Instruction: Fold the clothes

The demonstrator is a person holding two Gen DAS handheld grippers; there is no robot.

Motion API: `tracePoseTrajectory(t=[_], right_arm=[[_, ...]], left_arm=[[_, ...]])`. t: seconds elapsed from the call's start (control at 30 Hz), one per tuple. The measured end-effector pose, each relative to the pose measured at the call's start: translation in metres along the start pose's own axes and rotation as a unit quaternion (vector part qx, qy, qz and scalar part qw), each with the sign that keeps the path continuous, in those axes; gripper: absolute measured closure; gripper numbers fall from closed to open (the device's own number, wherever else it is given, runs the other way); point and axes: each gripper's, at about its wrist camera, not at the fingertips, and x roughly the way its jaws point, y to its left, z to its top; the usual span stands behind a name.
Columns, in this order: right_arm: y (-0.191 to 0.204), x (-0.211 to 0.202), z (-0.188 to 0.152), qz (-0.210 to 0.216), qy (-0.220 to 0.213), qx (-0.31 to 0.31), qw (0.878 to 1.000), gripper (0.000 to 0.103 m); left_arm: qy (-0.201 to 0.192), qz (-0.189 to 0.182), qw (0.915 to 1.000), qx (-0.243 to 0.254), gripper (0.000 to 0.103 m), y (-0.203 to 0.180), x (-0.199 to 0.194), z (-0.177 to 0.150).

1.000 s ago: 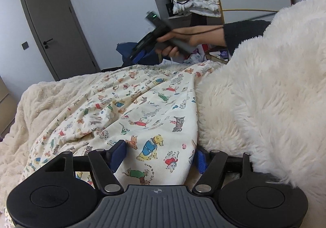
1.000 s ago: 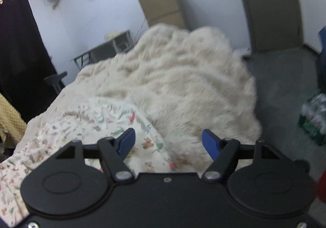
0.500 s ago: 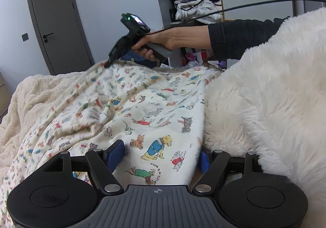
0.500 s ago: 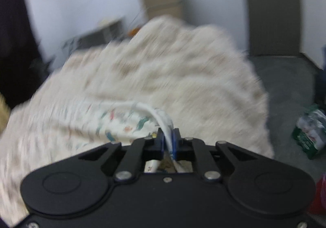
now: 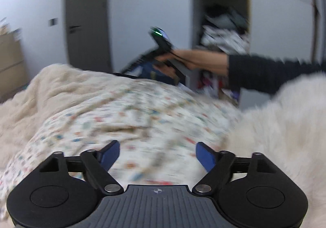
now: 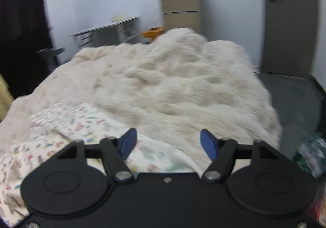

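A cream garment with small coloured animal prints (image 5: pixel 132 117) lies spread over a fluffy cream blanket (image 5: pixel 285 126) on a bed. My left gripper (image 5: pixel 156 154) hovers just above its near part, jaws opening, blue pads apart with nothing pinched. In the left wrist view the right gripper (image 5: pixel 142 60) is seen beyond the garment's far edge, held by a hand in a dark sleeve (image 5: pixel 264 71). In the right wrist view my right gripper (image 6: pixel 168 144) is above the garment's edge (image 6: pixel 81 124), jaws opening, nothing between the pads. Both views are blurred.
A grey door (image 5: pixel 87 20) and an open shelf stuffed with clothes (image 5: pixel 224 32) stand behind the bed. The right wrist view shows a desk (image 6: pixel 110 32), stacked cardboard boxes (image 6: pixel 179 3), another door (image 6: pixel 289 20), dark floor (image 6: pixel 295 101) and packaged bottles (image 6: pixel 311 156) at the right.
The right gripper closed on the garment's edge, lifted it, then let go and now stands open above it. The left gripper has risen off the cloth and its jaws have widened.
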Motion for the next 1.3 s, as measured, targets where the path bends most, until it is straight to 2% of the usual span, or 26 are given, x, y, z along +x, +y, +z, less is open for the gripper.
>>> tracePoseTrajectory(t=[0.1, 0.13, 0.23, 0.27, 0.33, 0.4, 0.43, 0.47, 0.5, 0.53, 0.57, 0.6, 0.67, 0.7, 0.73, 0.77, 0.83, 0.87, 0.97, 1.03, 1.1, 1.17, 1.2, 1.23, 1.27, 1.3], right_arm=[[0.018, 0.034, 0.009, 0.018, 0.04, -0.029, 0.999, 0.031], [0.025, 0.046, 0.012, 0.026, 0.052, -0.04, 0.998, 0.031], [0.046, 0.071, 0.015, 0.043, 0.067, -0.063, 0.995, 0.031], [0.053, 0.08, 0.015, 0.048, 0.073, -0.07, 0.994, 0.031], [0.057, 0.091, 0.016, 0.049, 0.081, -0.072, 0.993, 0.031], [0.061, 0.104, 0.017, 0.046, 0.09, -0.069, 0.993, 0.033], [0.062, 0.108, 0.017, 0.046, 0.091, -0.064, 0.993, 0.035], [0.063, 0.109, 0.019, 0.056, 0.089, -0.059, 0.993, 0.05], [0.065, 0.11, 0.02, 0.068, 0.088, -0.056, 0.992, 0.07], [0.067, 0.109, 0.021, 0.075, 0.092, -0.057, 0.991, 0.08], [0.068, 0.109, 0.022, 0.083, 0.096, -0.058, 0.99, 0.097], [0.072, 0.108, 0.023, 0.088, 0.098, -0.067, 0.989, 0.099], [0.079, 0.104, 0.025, 0.091, 0.098, -0.095, 0.986, 0.101], [0.08, 0.102, 0.026, 0.089, 0.094, -0.096, 0.987, 0.101], [0.08, 0.099, 0.029, 0.086, 0.087, -0.096, 0.988, 0.101], [0.078, 0.093, 0.034, 0.084, 0.072, -0.089, 0.99, 0.101], [0.072, 0.08, 0.045, 0.083, 0.034, -0.069, 0.994, 0.102], [0.07, 0.073, 0.052, 0.086, 0.016, -0.056, 0.995, 0.102], [0.066, 0.043, 0.077, 0.068, -0.064, -0.031, 0.995, 0.102], [0.068, 0.033, 0.087, 0.052, -0.093, -0.03, 0.994, 0.102], [0.069, 0.026, 0.097, 0.044, -0.122, -0.027, 0.991, 0.101], [0.07, 0.028, 0.101, 0.026, -0.127, -0.036, 0.991, 0.101], [0.074, 0.033, 0.102, 0.014, -0.121, -0.048, 0.991, 0.1], [0.079, 0.04, 0.102, -0.001, -0.11, -0.066, 0.992, 0.099], [0.085, 0.05, 0.1, -0.031, -0.093, -0.085, 0.992, 0.093], [0.092, 0.064, 0.097, -0.075, -0.07, -0.107, 0.989, 0.081]], left_arm=[[-0.007, -0.001, 0.9999, -0.008, 0.02, 0.029, -0.027, -0.003], [-0.009, 0.006, 0.9999, -0.009, 0.011, 0.033, -0.031, -0.003], [0.007, 0.081, 0.9956, -0.047, 0.009, 0.08, -0.041, -0.004], [0.021, 0.121, 0.9891, -0.081, 0.009, 0.11, -0.039, -0.006], [0.047, 0.189, 0.9709, -0.14, 0.009, 0.165, -0.03, -0.011], [0.078, 0.276, 0.9328, -0.218, 0.009, 0.244, -0.009, -0.029], [0.086, 0.299, 0.9187, -0.244, 0.012, 0.27, -0.001, -0.039], [0.091, 0.319, 0.9051, -0.266, 0.014, 0.293, 0.008, -0.051], [0.091, 0.335, 0.8935, -0.285, 0.015, 0.315, 0.018, -0.064], [0.091, 0.351, 0.8814, -0.303, 0.018, 0.336, 0.03, -0.078], [0.089, 0.365, 0.8692, -0.321, 0.018, 0.354, 0.046, -0.095], [0.088, 0.376, 0.8591, -0.335, 0.018, 0.368, 0.06, -0.109], [0.096, 0.385, 0.8568, -0.33, 0.022, 0.377, 0.078, -0.118], [0.093, 0.38, 0.8591, -0.33, 0.027, 0.38, 0.086, -0.121], [0.091, 0.375, 0.8614, -0.331, 0.042, 0.383, 0.094, -0.124], [0.087, 0.369, 0.8638, -0.332, 0.066, 0.386, 0.102, -0.126], [0.082, 0.361, 0.8656, -0.338, 0.101, 0.393, 0.109, -0.123], [0.076, 0.362, 0.865, -0.338, 0.102, 0.396, 0.107, -0.118], [0.007, 0.377, 0.8652, -0.33, 0.102, 0.396, 0.078, -0.094], [-0.05, 0.41, 0.8547, -0.314, 0.102, 0.393, 0.052, -0.072], [-0.109, 0.448, 0.8368, -0.295, 0.101, 0.388, 0.026, -0.049], [-0.139, 0.472, 0.8243, -0.281, 0.101, 0.385, 0.013, -0.029], [-0.142, 0.486, 0.8191, -0.27, 0.1, 0.383, 0.013, -0.018], [-0.135, 0.5, 0.8148, -0.261, 0.093, 0.384, 0.017, -0.012], [-0.111, 0.53, 0.804, -0.245, 0.078, 0.384, 0.027, -0.005], [-0.076, 0.557, 0.7923, -0.237, 0.066, 0.387, 0.041, -0.003]])
